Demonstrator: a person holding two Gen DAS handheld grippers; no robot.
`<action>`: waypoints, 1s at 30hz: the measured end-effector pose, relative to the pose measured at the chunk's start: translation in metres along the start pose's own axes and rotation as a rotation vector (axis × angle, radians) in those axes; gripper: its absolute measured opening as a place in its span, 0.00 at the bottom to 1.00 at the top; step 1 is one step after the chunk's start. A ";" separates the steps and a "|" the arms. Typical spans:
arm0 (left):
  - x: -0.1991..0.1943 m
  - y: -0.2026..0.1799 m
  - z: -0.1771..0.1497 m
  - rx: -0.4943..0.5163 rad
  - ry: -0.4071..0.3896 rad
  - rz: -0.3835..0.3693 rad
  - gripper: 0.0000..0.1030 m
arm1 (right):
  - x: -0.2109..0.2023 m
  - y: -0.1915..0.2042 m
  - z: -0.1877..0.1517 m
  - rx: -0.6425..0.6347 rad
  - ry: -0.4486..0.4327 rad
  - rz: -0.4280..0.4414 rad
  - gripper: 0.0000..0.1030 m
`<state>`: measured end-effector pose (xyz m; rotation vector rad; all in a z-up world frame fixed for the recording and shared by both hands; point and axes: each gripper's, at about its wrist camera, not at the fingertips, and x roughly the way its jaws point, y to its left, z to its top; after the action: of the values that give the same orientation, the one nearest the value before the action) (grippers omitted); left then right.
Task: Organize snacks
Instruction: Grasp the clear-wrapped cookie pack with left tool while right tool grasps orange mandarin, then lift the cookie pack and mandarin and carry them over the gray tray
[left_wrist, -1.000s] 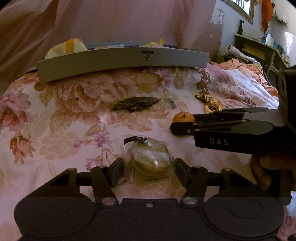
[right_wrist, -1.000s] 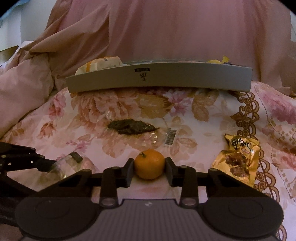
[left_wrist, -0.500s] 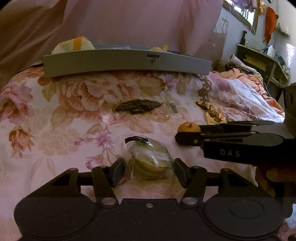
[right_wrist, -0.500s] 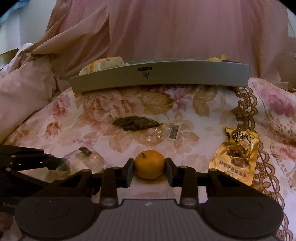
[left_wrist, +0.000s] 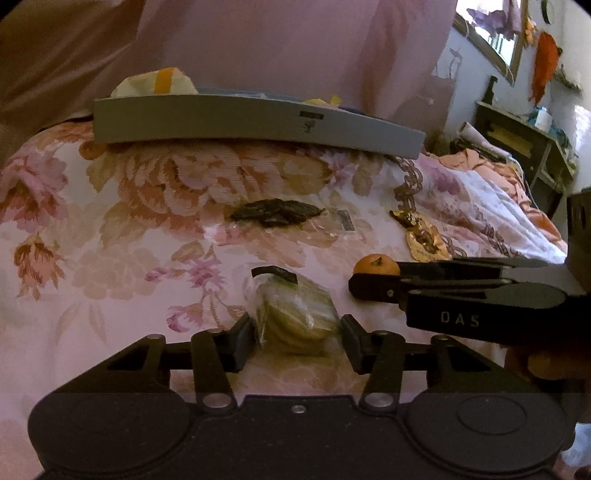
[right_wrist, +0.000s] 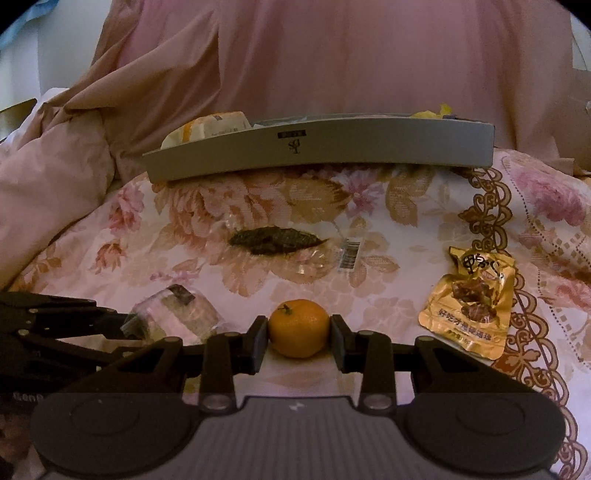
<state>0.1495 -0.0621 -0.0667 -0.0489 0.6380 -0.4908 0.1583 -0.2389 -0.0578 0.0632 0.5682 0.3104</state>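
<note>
Left gripper (left_wrist: 297, 334) has its jaws closed against both sides of a clear-wrapped cookie pack (left_wrist: 295, 317) on the floral bedspread (left_wrist: 110, 229); right gripper (right_wrist: 298, 338) just beside it, jaws pinching a small orange (right_wrist: 298, 328), both items low at the bedspread surface. Mid-field: a dark dried snack in a clear bag (right_wrist: 277, 240) lies flat near centre, and a gold snack pouch (right_wrist: 472, 299) lies to the right near the lace border. Farthest: grey tray (right_wrist: 332, 155) at the back of the bedspread, already holding a white-and-orange packet (left_wrist: 155, 81) at its left end and something yellow at its right, pink fabric behind.
</note>
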 end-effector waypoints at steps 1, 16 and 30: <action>0.000 0.001 0.000 -0.006 -0.002 -0.001 0.50 | 0.000 0.000 0.000 0.000 0.000 0.000 0.39; -0.005 0.004 0.001 -0.039 -0.051 -0.017 0.45 | -0.001 0.001 0.001 0.001 -0.012 -0.002 0.39; -0.018 0.002 0.004 -0.053 -0.097 -0.001 0.43 | -0.012 0.011 0.004 -0.032 -0.044 0.000 0.39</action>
<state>0.1403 -0.0522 -0.0539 -0.1223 0.5554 -0.4702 0.1478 -0.2324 -0.0464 0.0392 0.5198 0.3169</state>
